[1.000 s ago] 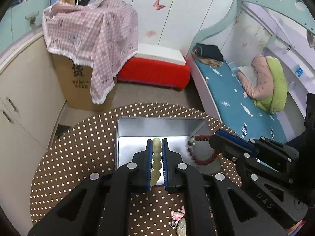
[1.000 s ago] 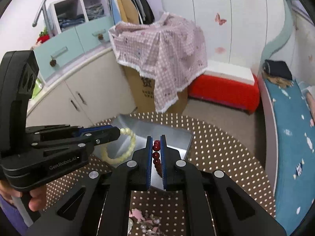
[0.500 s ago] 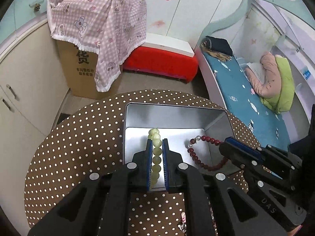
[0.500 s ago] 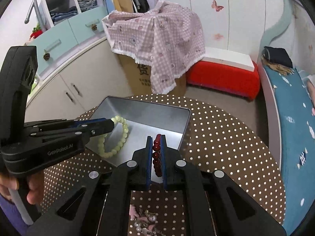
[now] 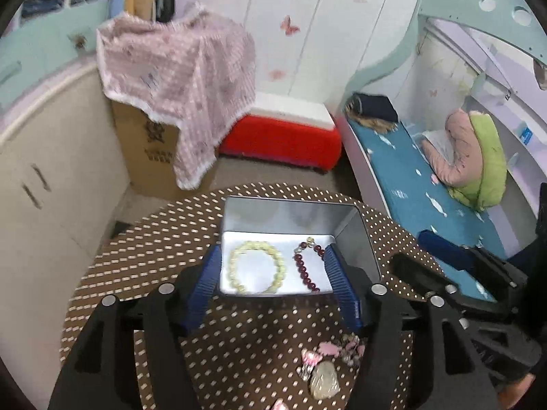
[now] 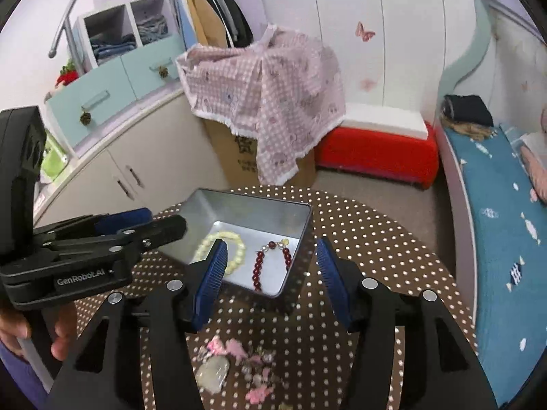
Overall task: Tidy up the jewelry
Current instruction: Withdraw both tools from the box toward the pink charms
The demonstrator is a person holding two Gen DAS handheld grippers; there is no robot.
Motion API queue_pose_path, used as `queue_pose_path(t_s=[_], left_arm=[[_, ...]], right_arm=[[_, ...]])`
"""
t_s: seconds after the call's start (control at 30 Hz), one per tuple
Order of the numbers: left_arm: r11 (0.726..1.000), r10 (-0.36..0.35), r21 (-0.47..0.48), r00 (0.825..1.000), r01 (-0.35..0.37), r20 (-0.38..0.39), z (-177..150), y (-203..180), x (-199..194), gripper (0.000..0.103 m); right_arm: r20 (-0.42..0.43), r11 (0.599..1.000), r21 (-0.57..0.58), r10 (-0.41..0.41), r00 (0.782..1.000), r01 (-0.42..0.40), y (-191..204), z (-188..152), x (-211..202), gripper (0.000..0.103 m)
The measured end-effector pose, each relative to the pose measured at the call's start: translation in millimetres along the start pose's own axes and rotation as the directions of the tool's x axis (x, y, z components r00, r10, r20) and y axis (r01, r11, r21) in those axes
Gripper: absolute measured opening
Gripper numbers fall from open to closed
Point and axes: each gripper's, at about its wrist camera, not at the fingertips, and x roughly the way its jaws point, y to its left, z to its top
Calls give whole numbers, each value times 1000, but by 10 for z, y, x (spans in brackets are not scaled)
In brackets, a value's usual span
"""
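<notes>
Two bracelets, the pale bracelet point(image 5: 256, 266) and red bracelet point(image 5: 307, 266), lie released in the tin point(image 5: 294, 212); both grippers, left gripper point(image 5: 273, 283) and right gripper point(image 6: 270, 273), have just been opened, fingers apart and empty. Remaining trinkets point(image 6: 236, 365) should be approached slowly.

Two bead bracelets in an open metal tin

A pale yellow-green bracelet point(image 5: 256, 267) lies flat as a closed ring on the left of the floor of the silver tin point(image 5: 355, 235); just beside it on the right, apart from it, a dark red bracelet point(image 5: 307, 266) lies with a few clear beads and a small gold piece at its far end. More small pink and pearly jewelry pieces point(image 6: 236, 362) lie heaped on the dotted brown cloth in front of the tin.
</notes>
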Motion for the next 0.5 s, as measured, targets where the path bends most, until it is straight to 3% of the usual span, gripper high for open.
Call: queue_pose_path(t_s=[0.13,0.27,0.5], left_arm=[[998,54,13,994,-55,91,-189,-24,-401,71],[994,109,-11,978,-109,178,-469,-6,-765,80],[986,165,-38,971,-161,171,-874,36,-910,80]], right_arm=[[60,999,-26,-28,998,29,49,-101,-401,54],[120,997,-43,-53,991,59,96,-251,-774,57],[123,995,-41,-88,989,93,81,-522,-1012,61]])
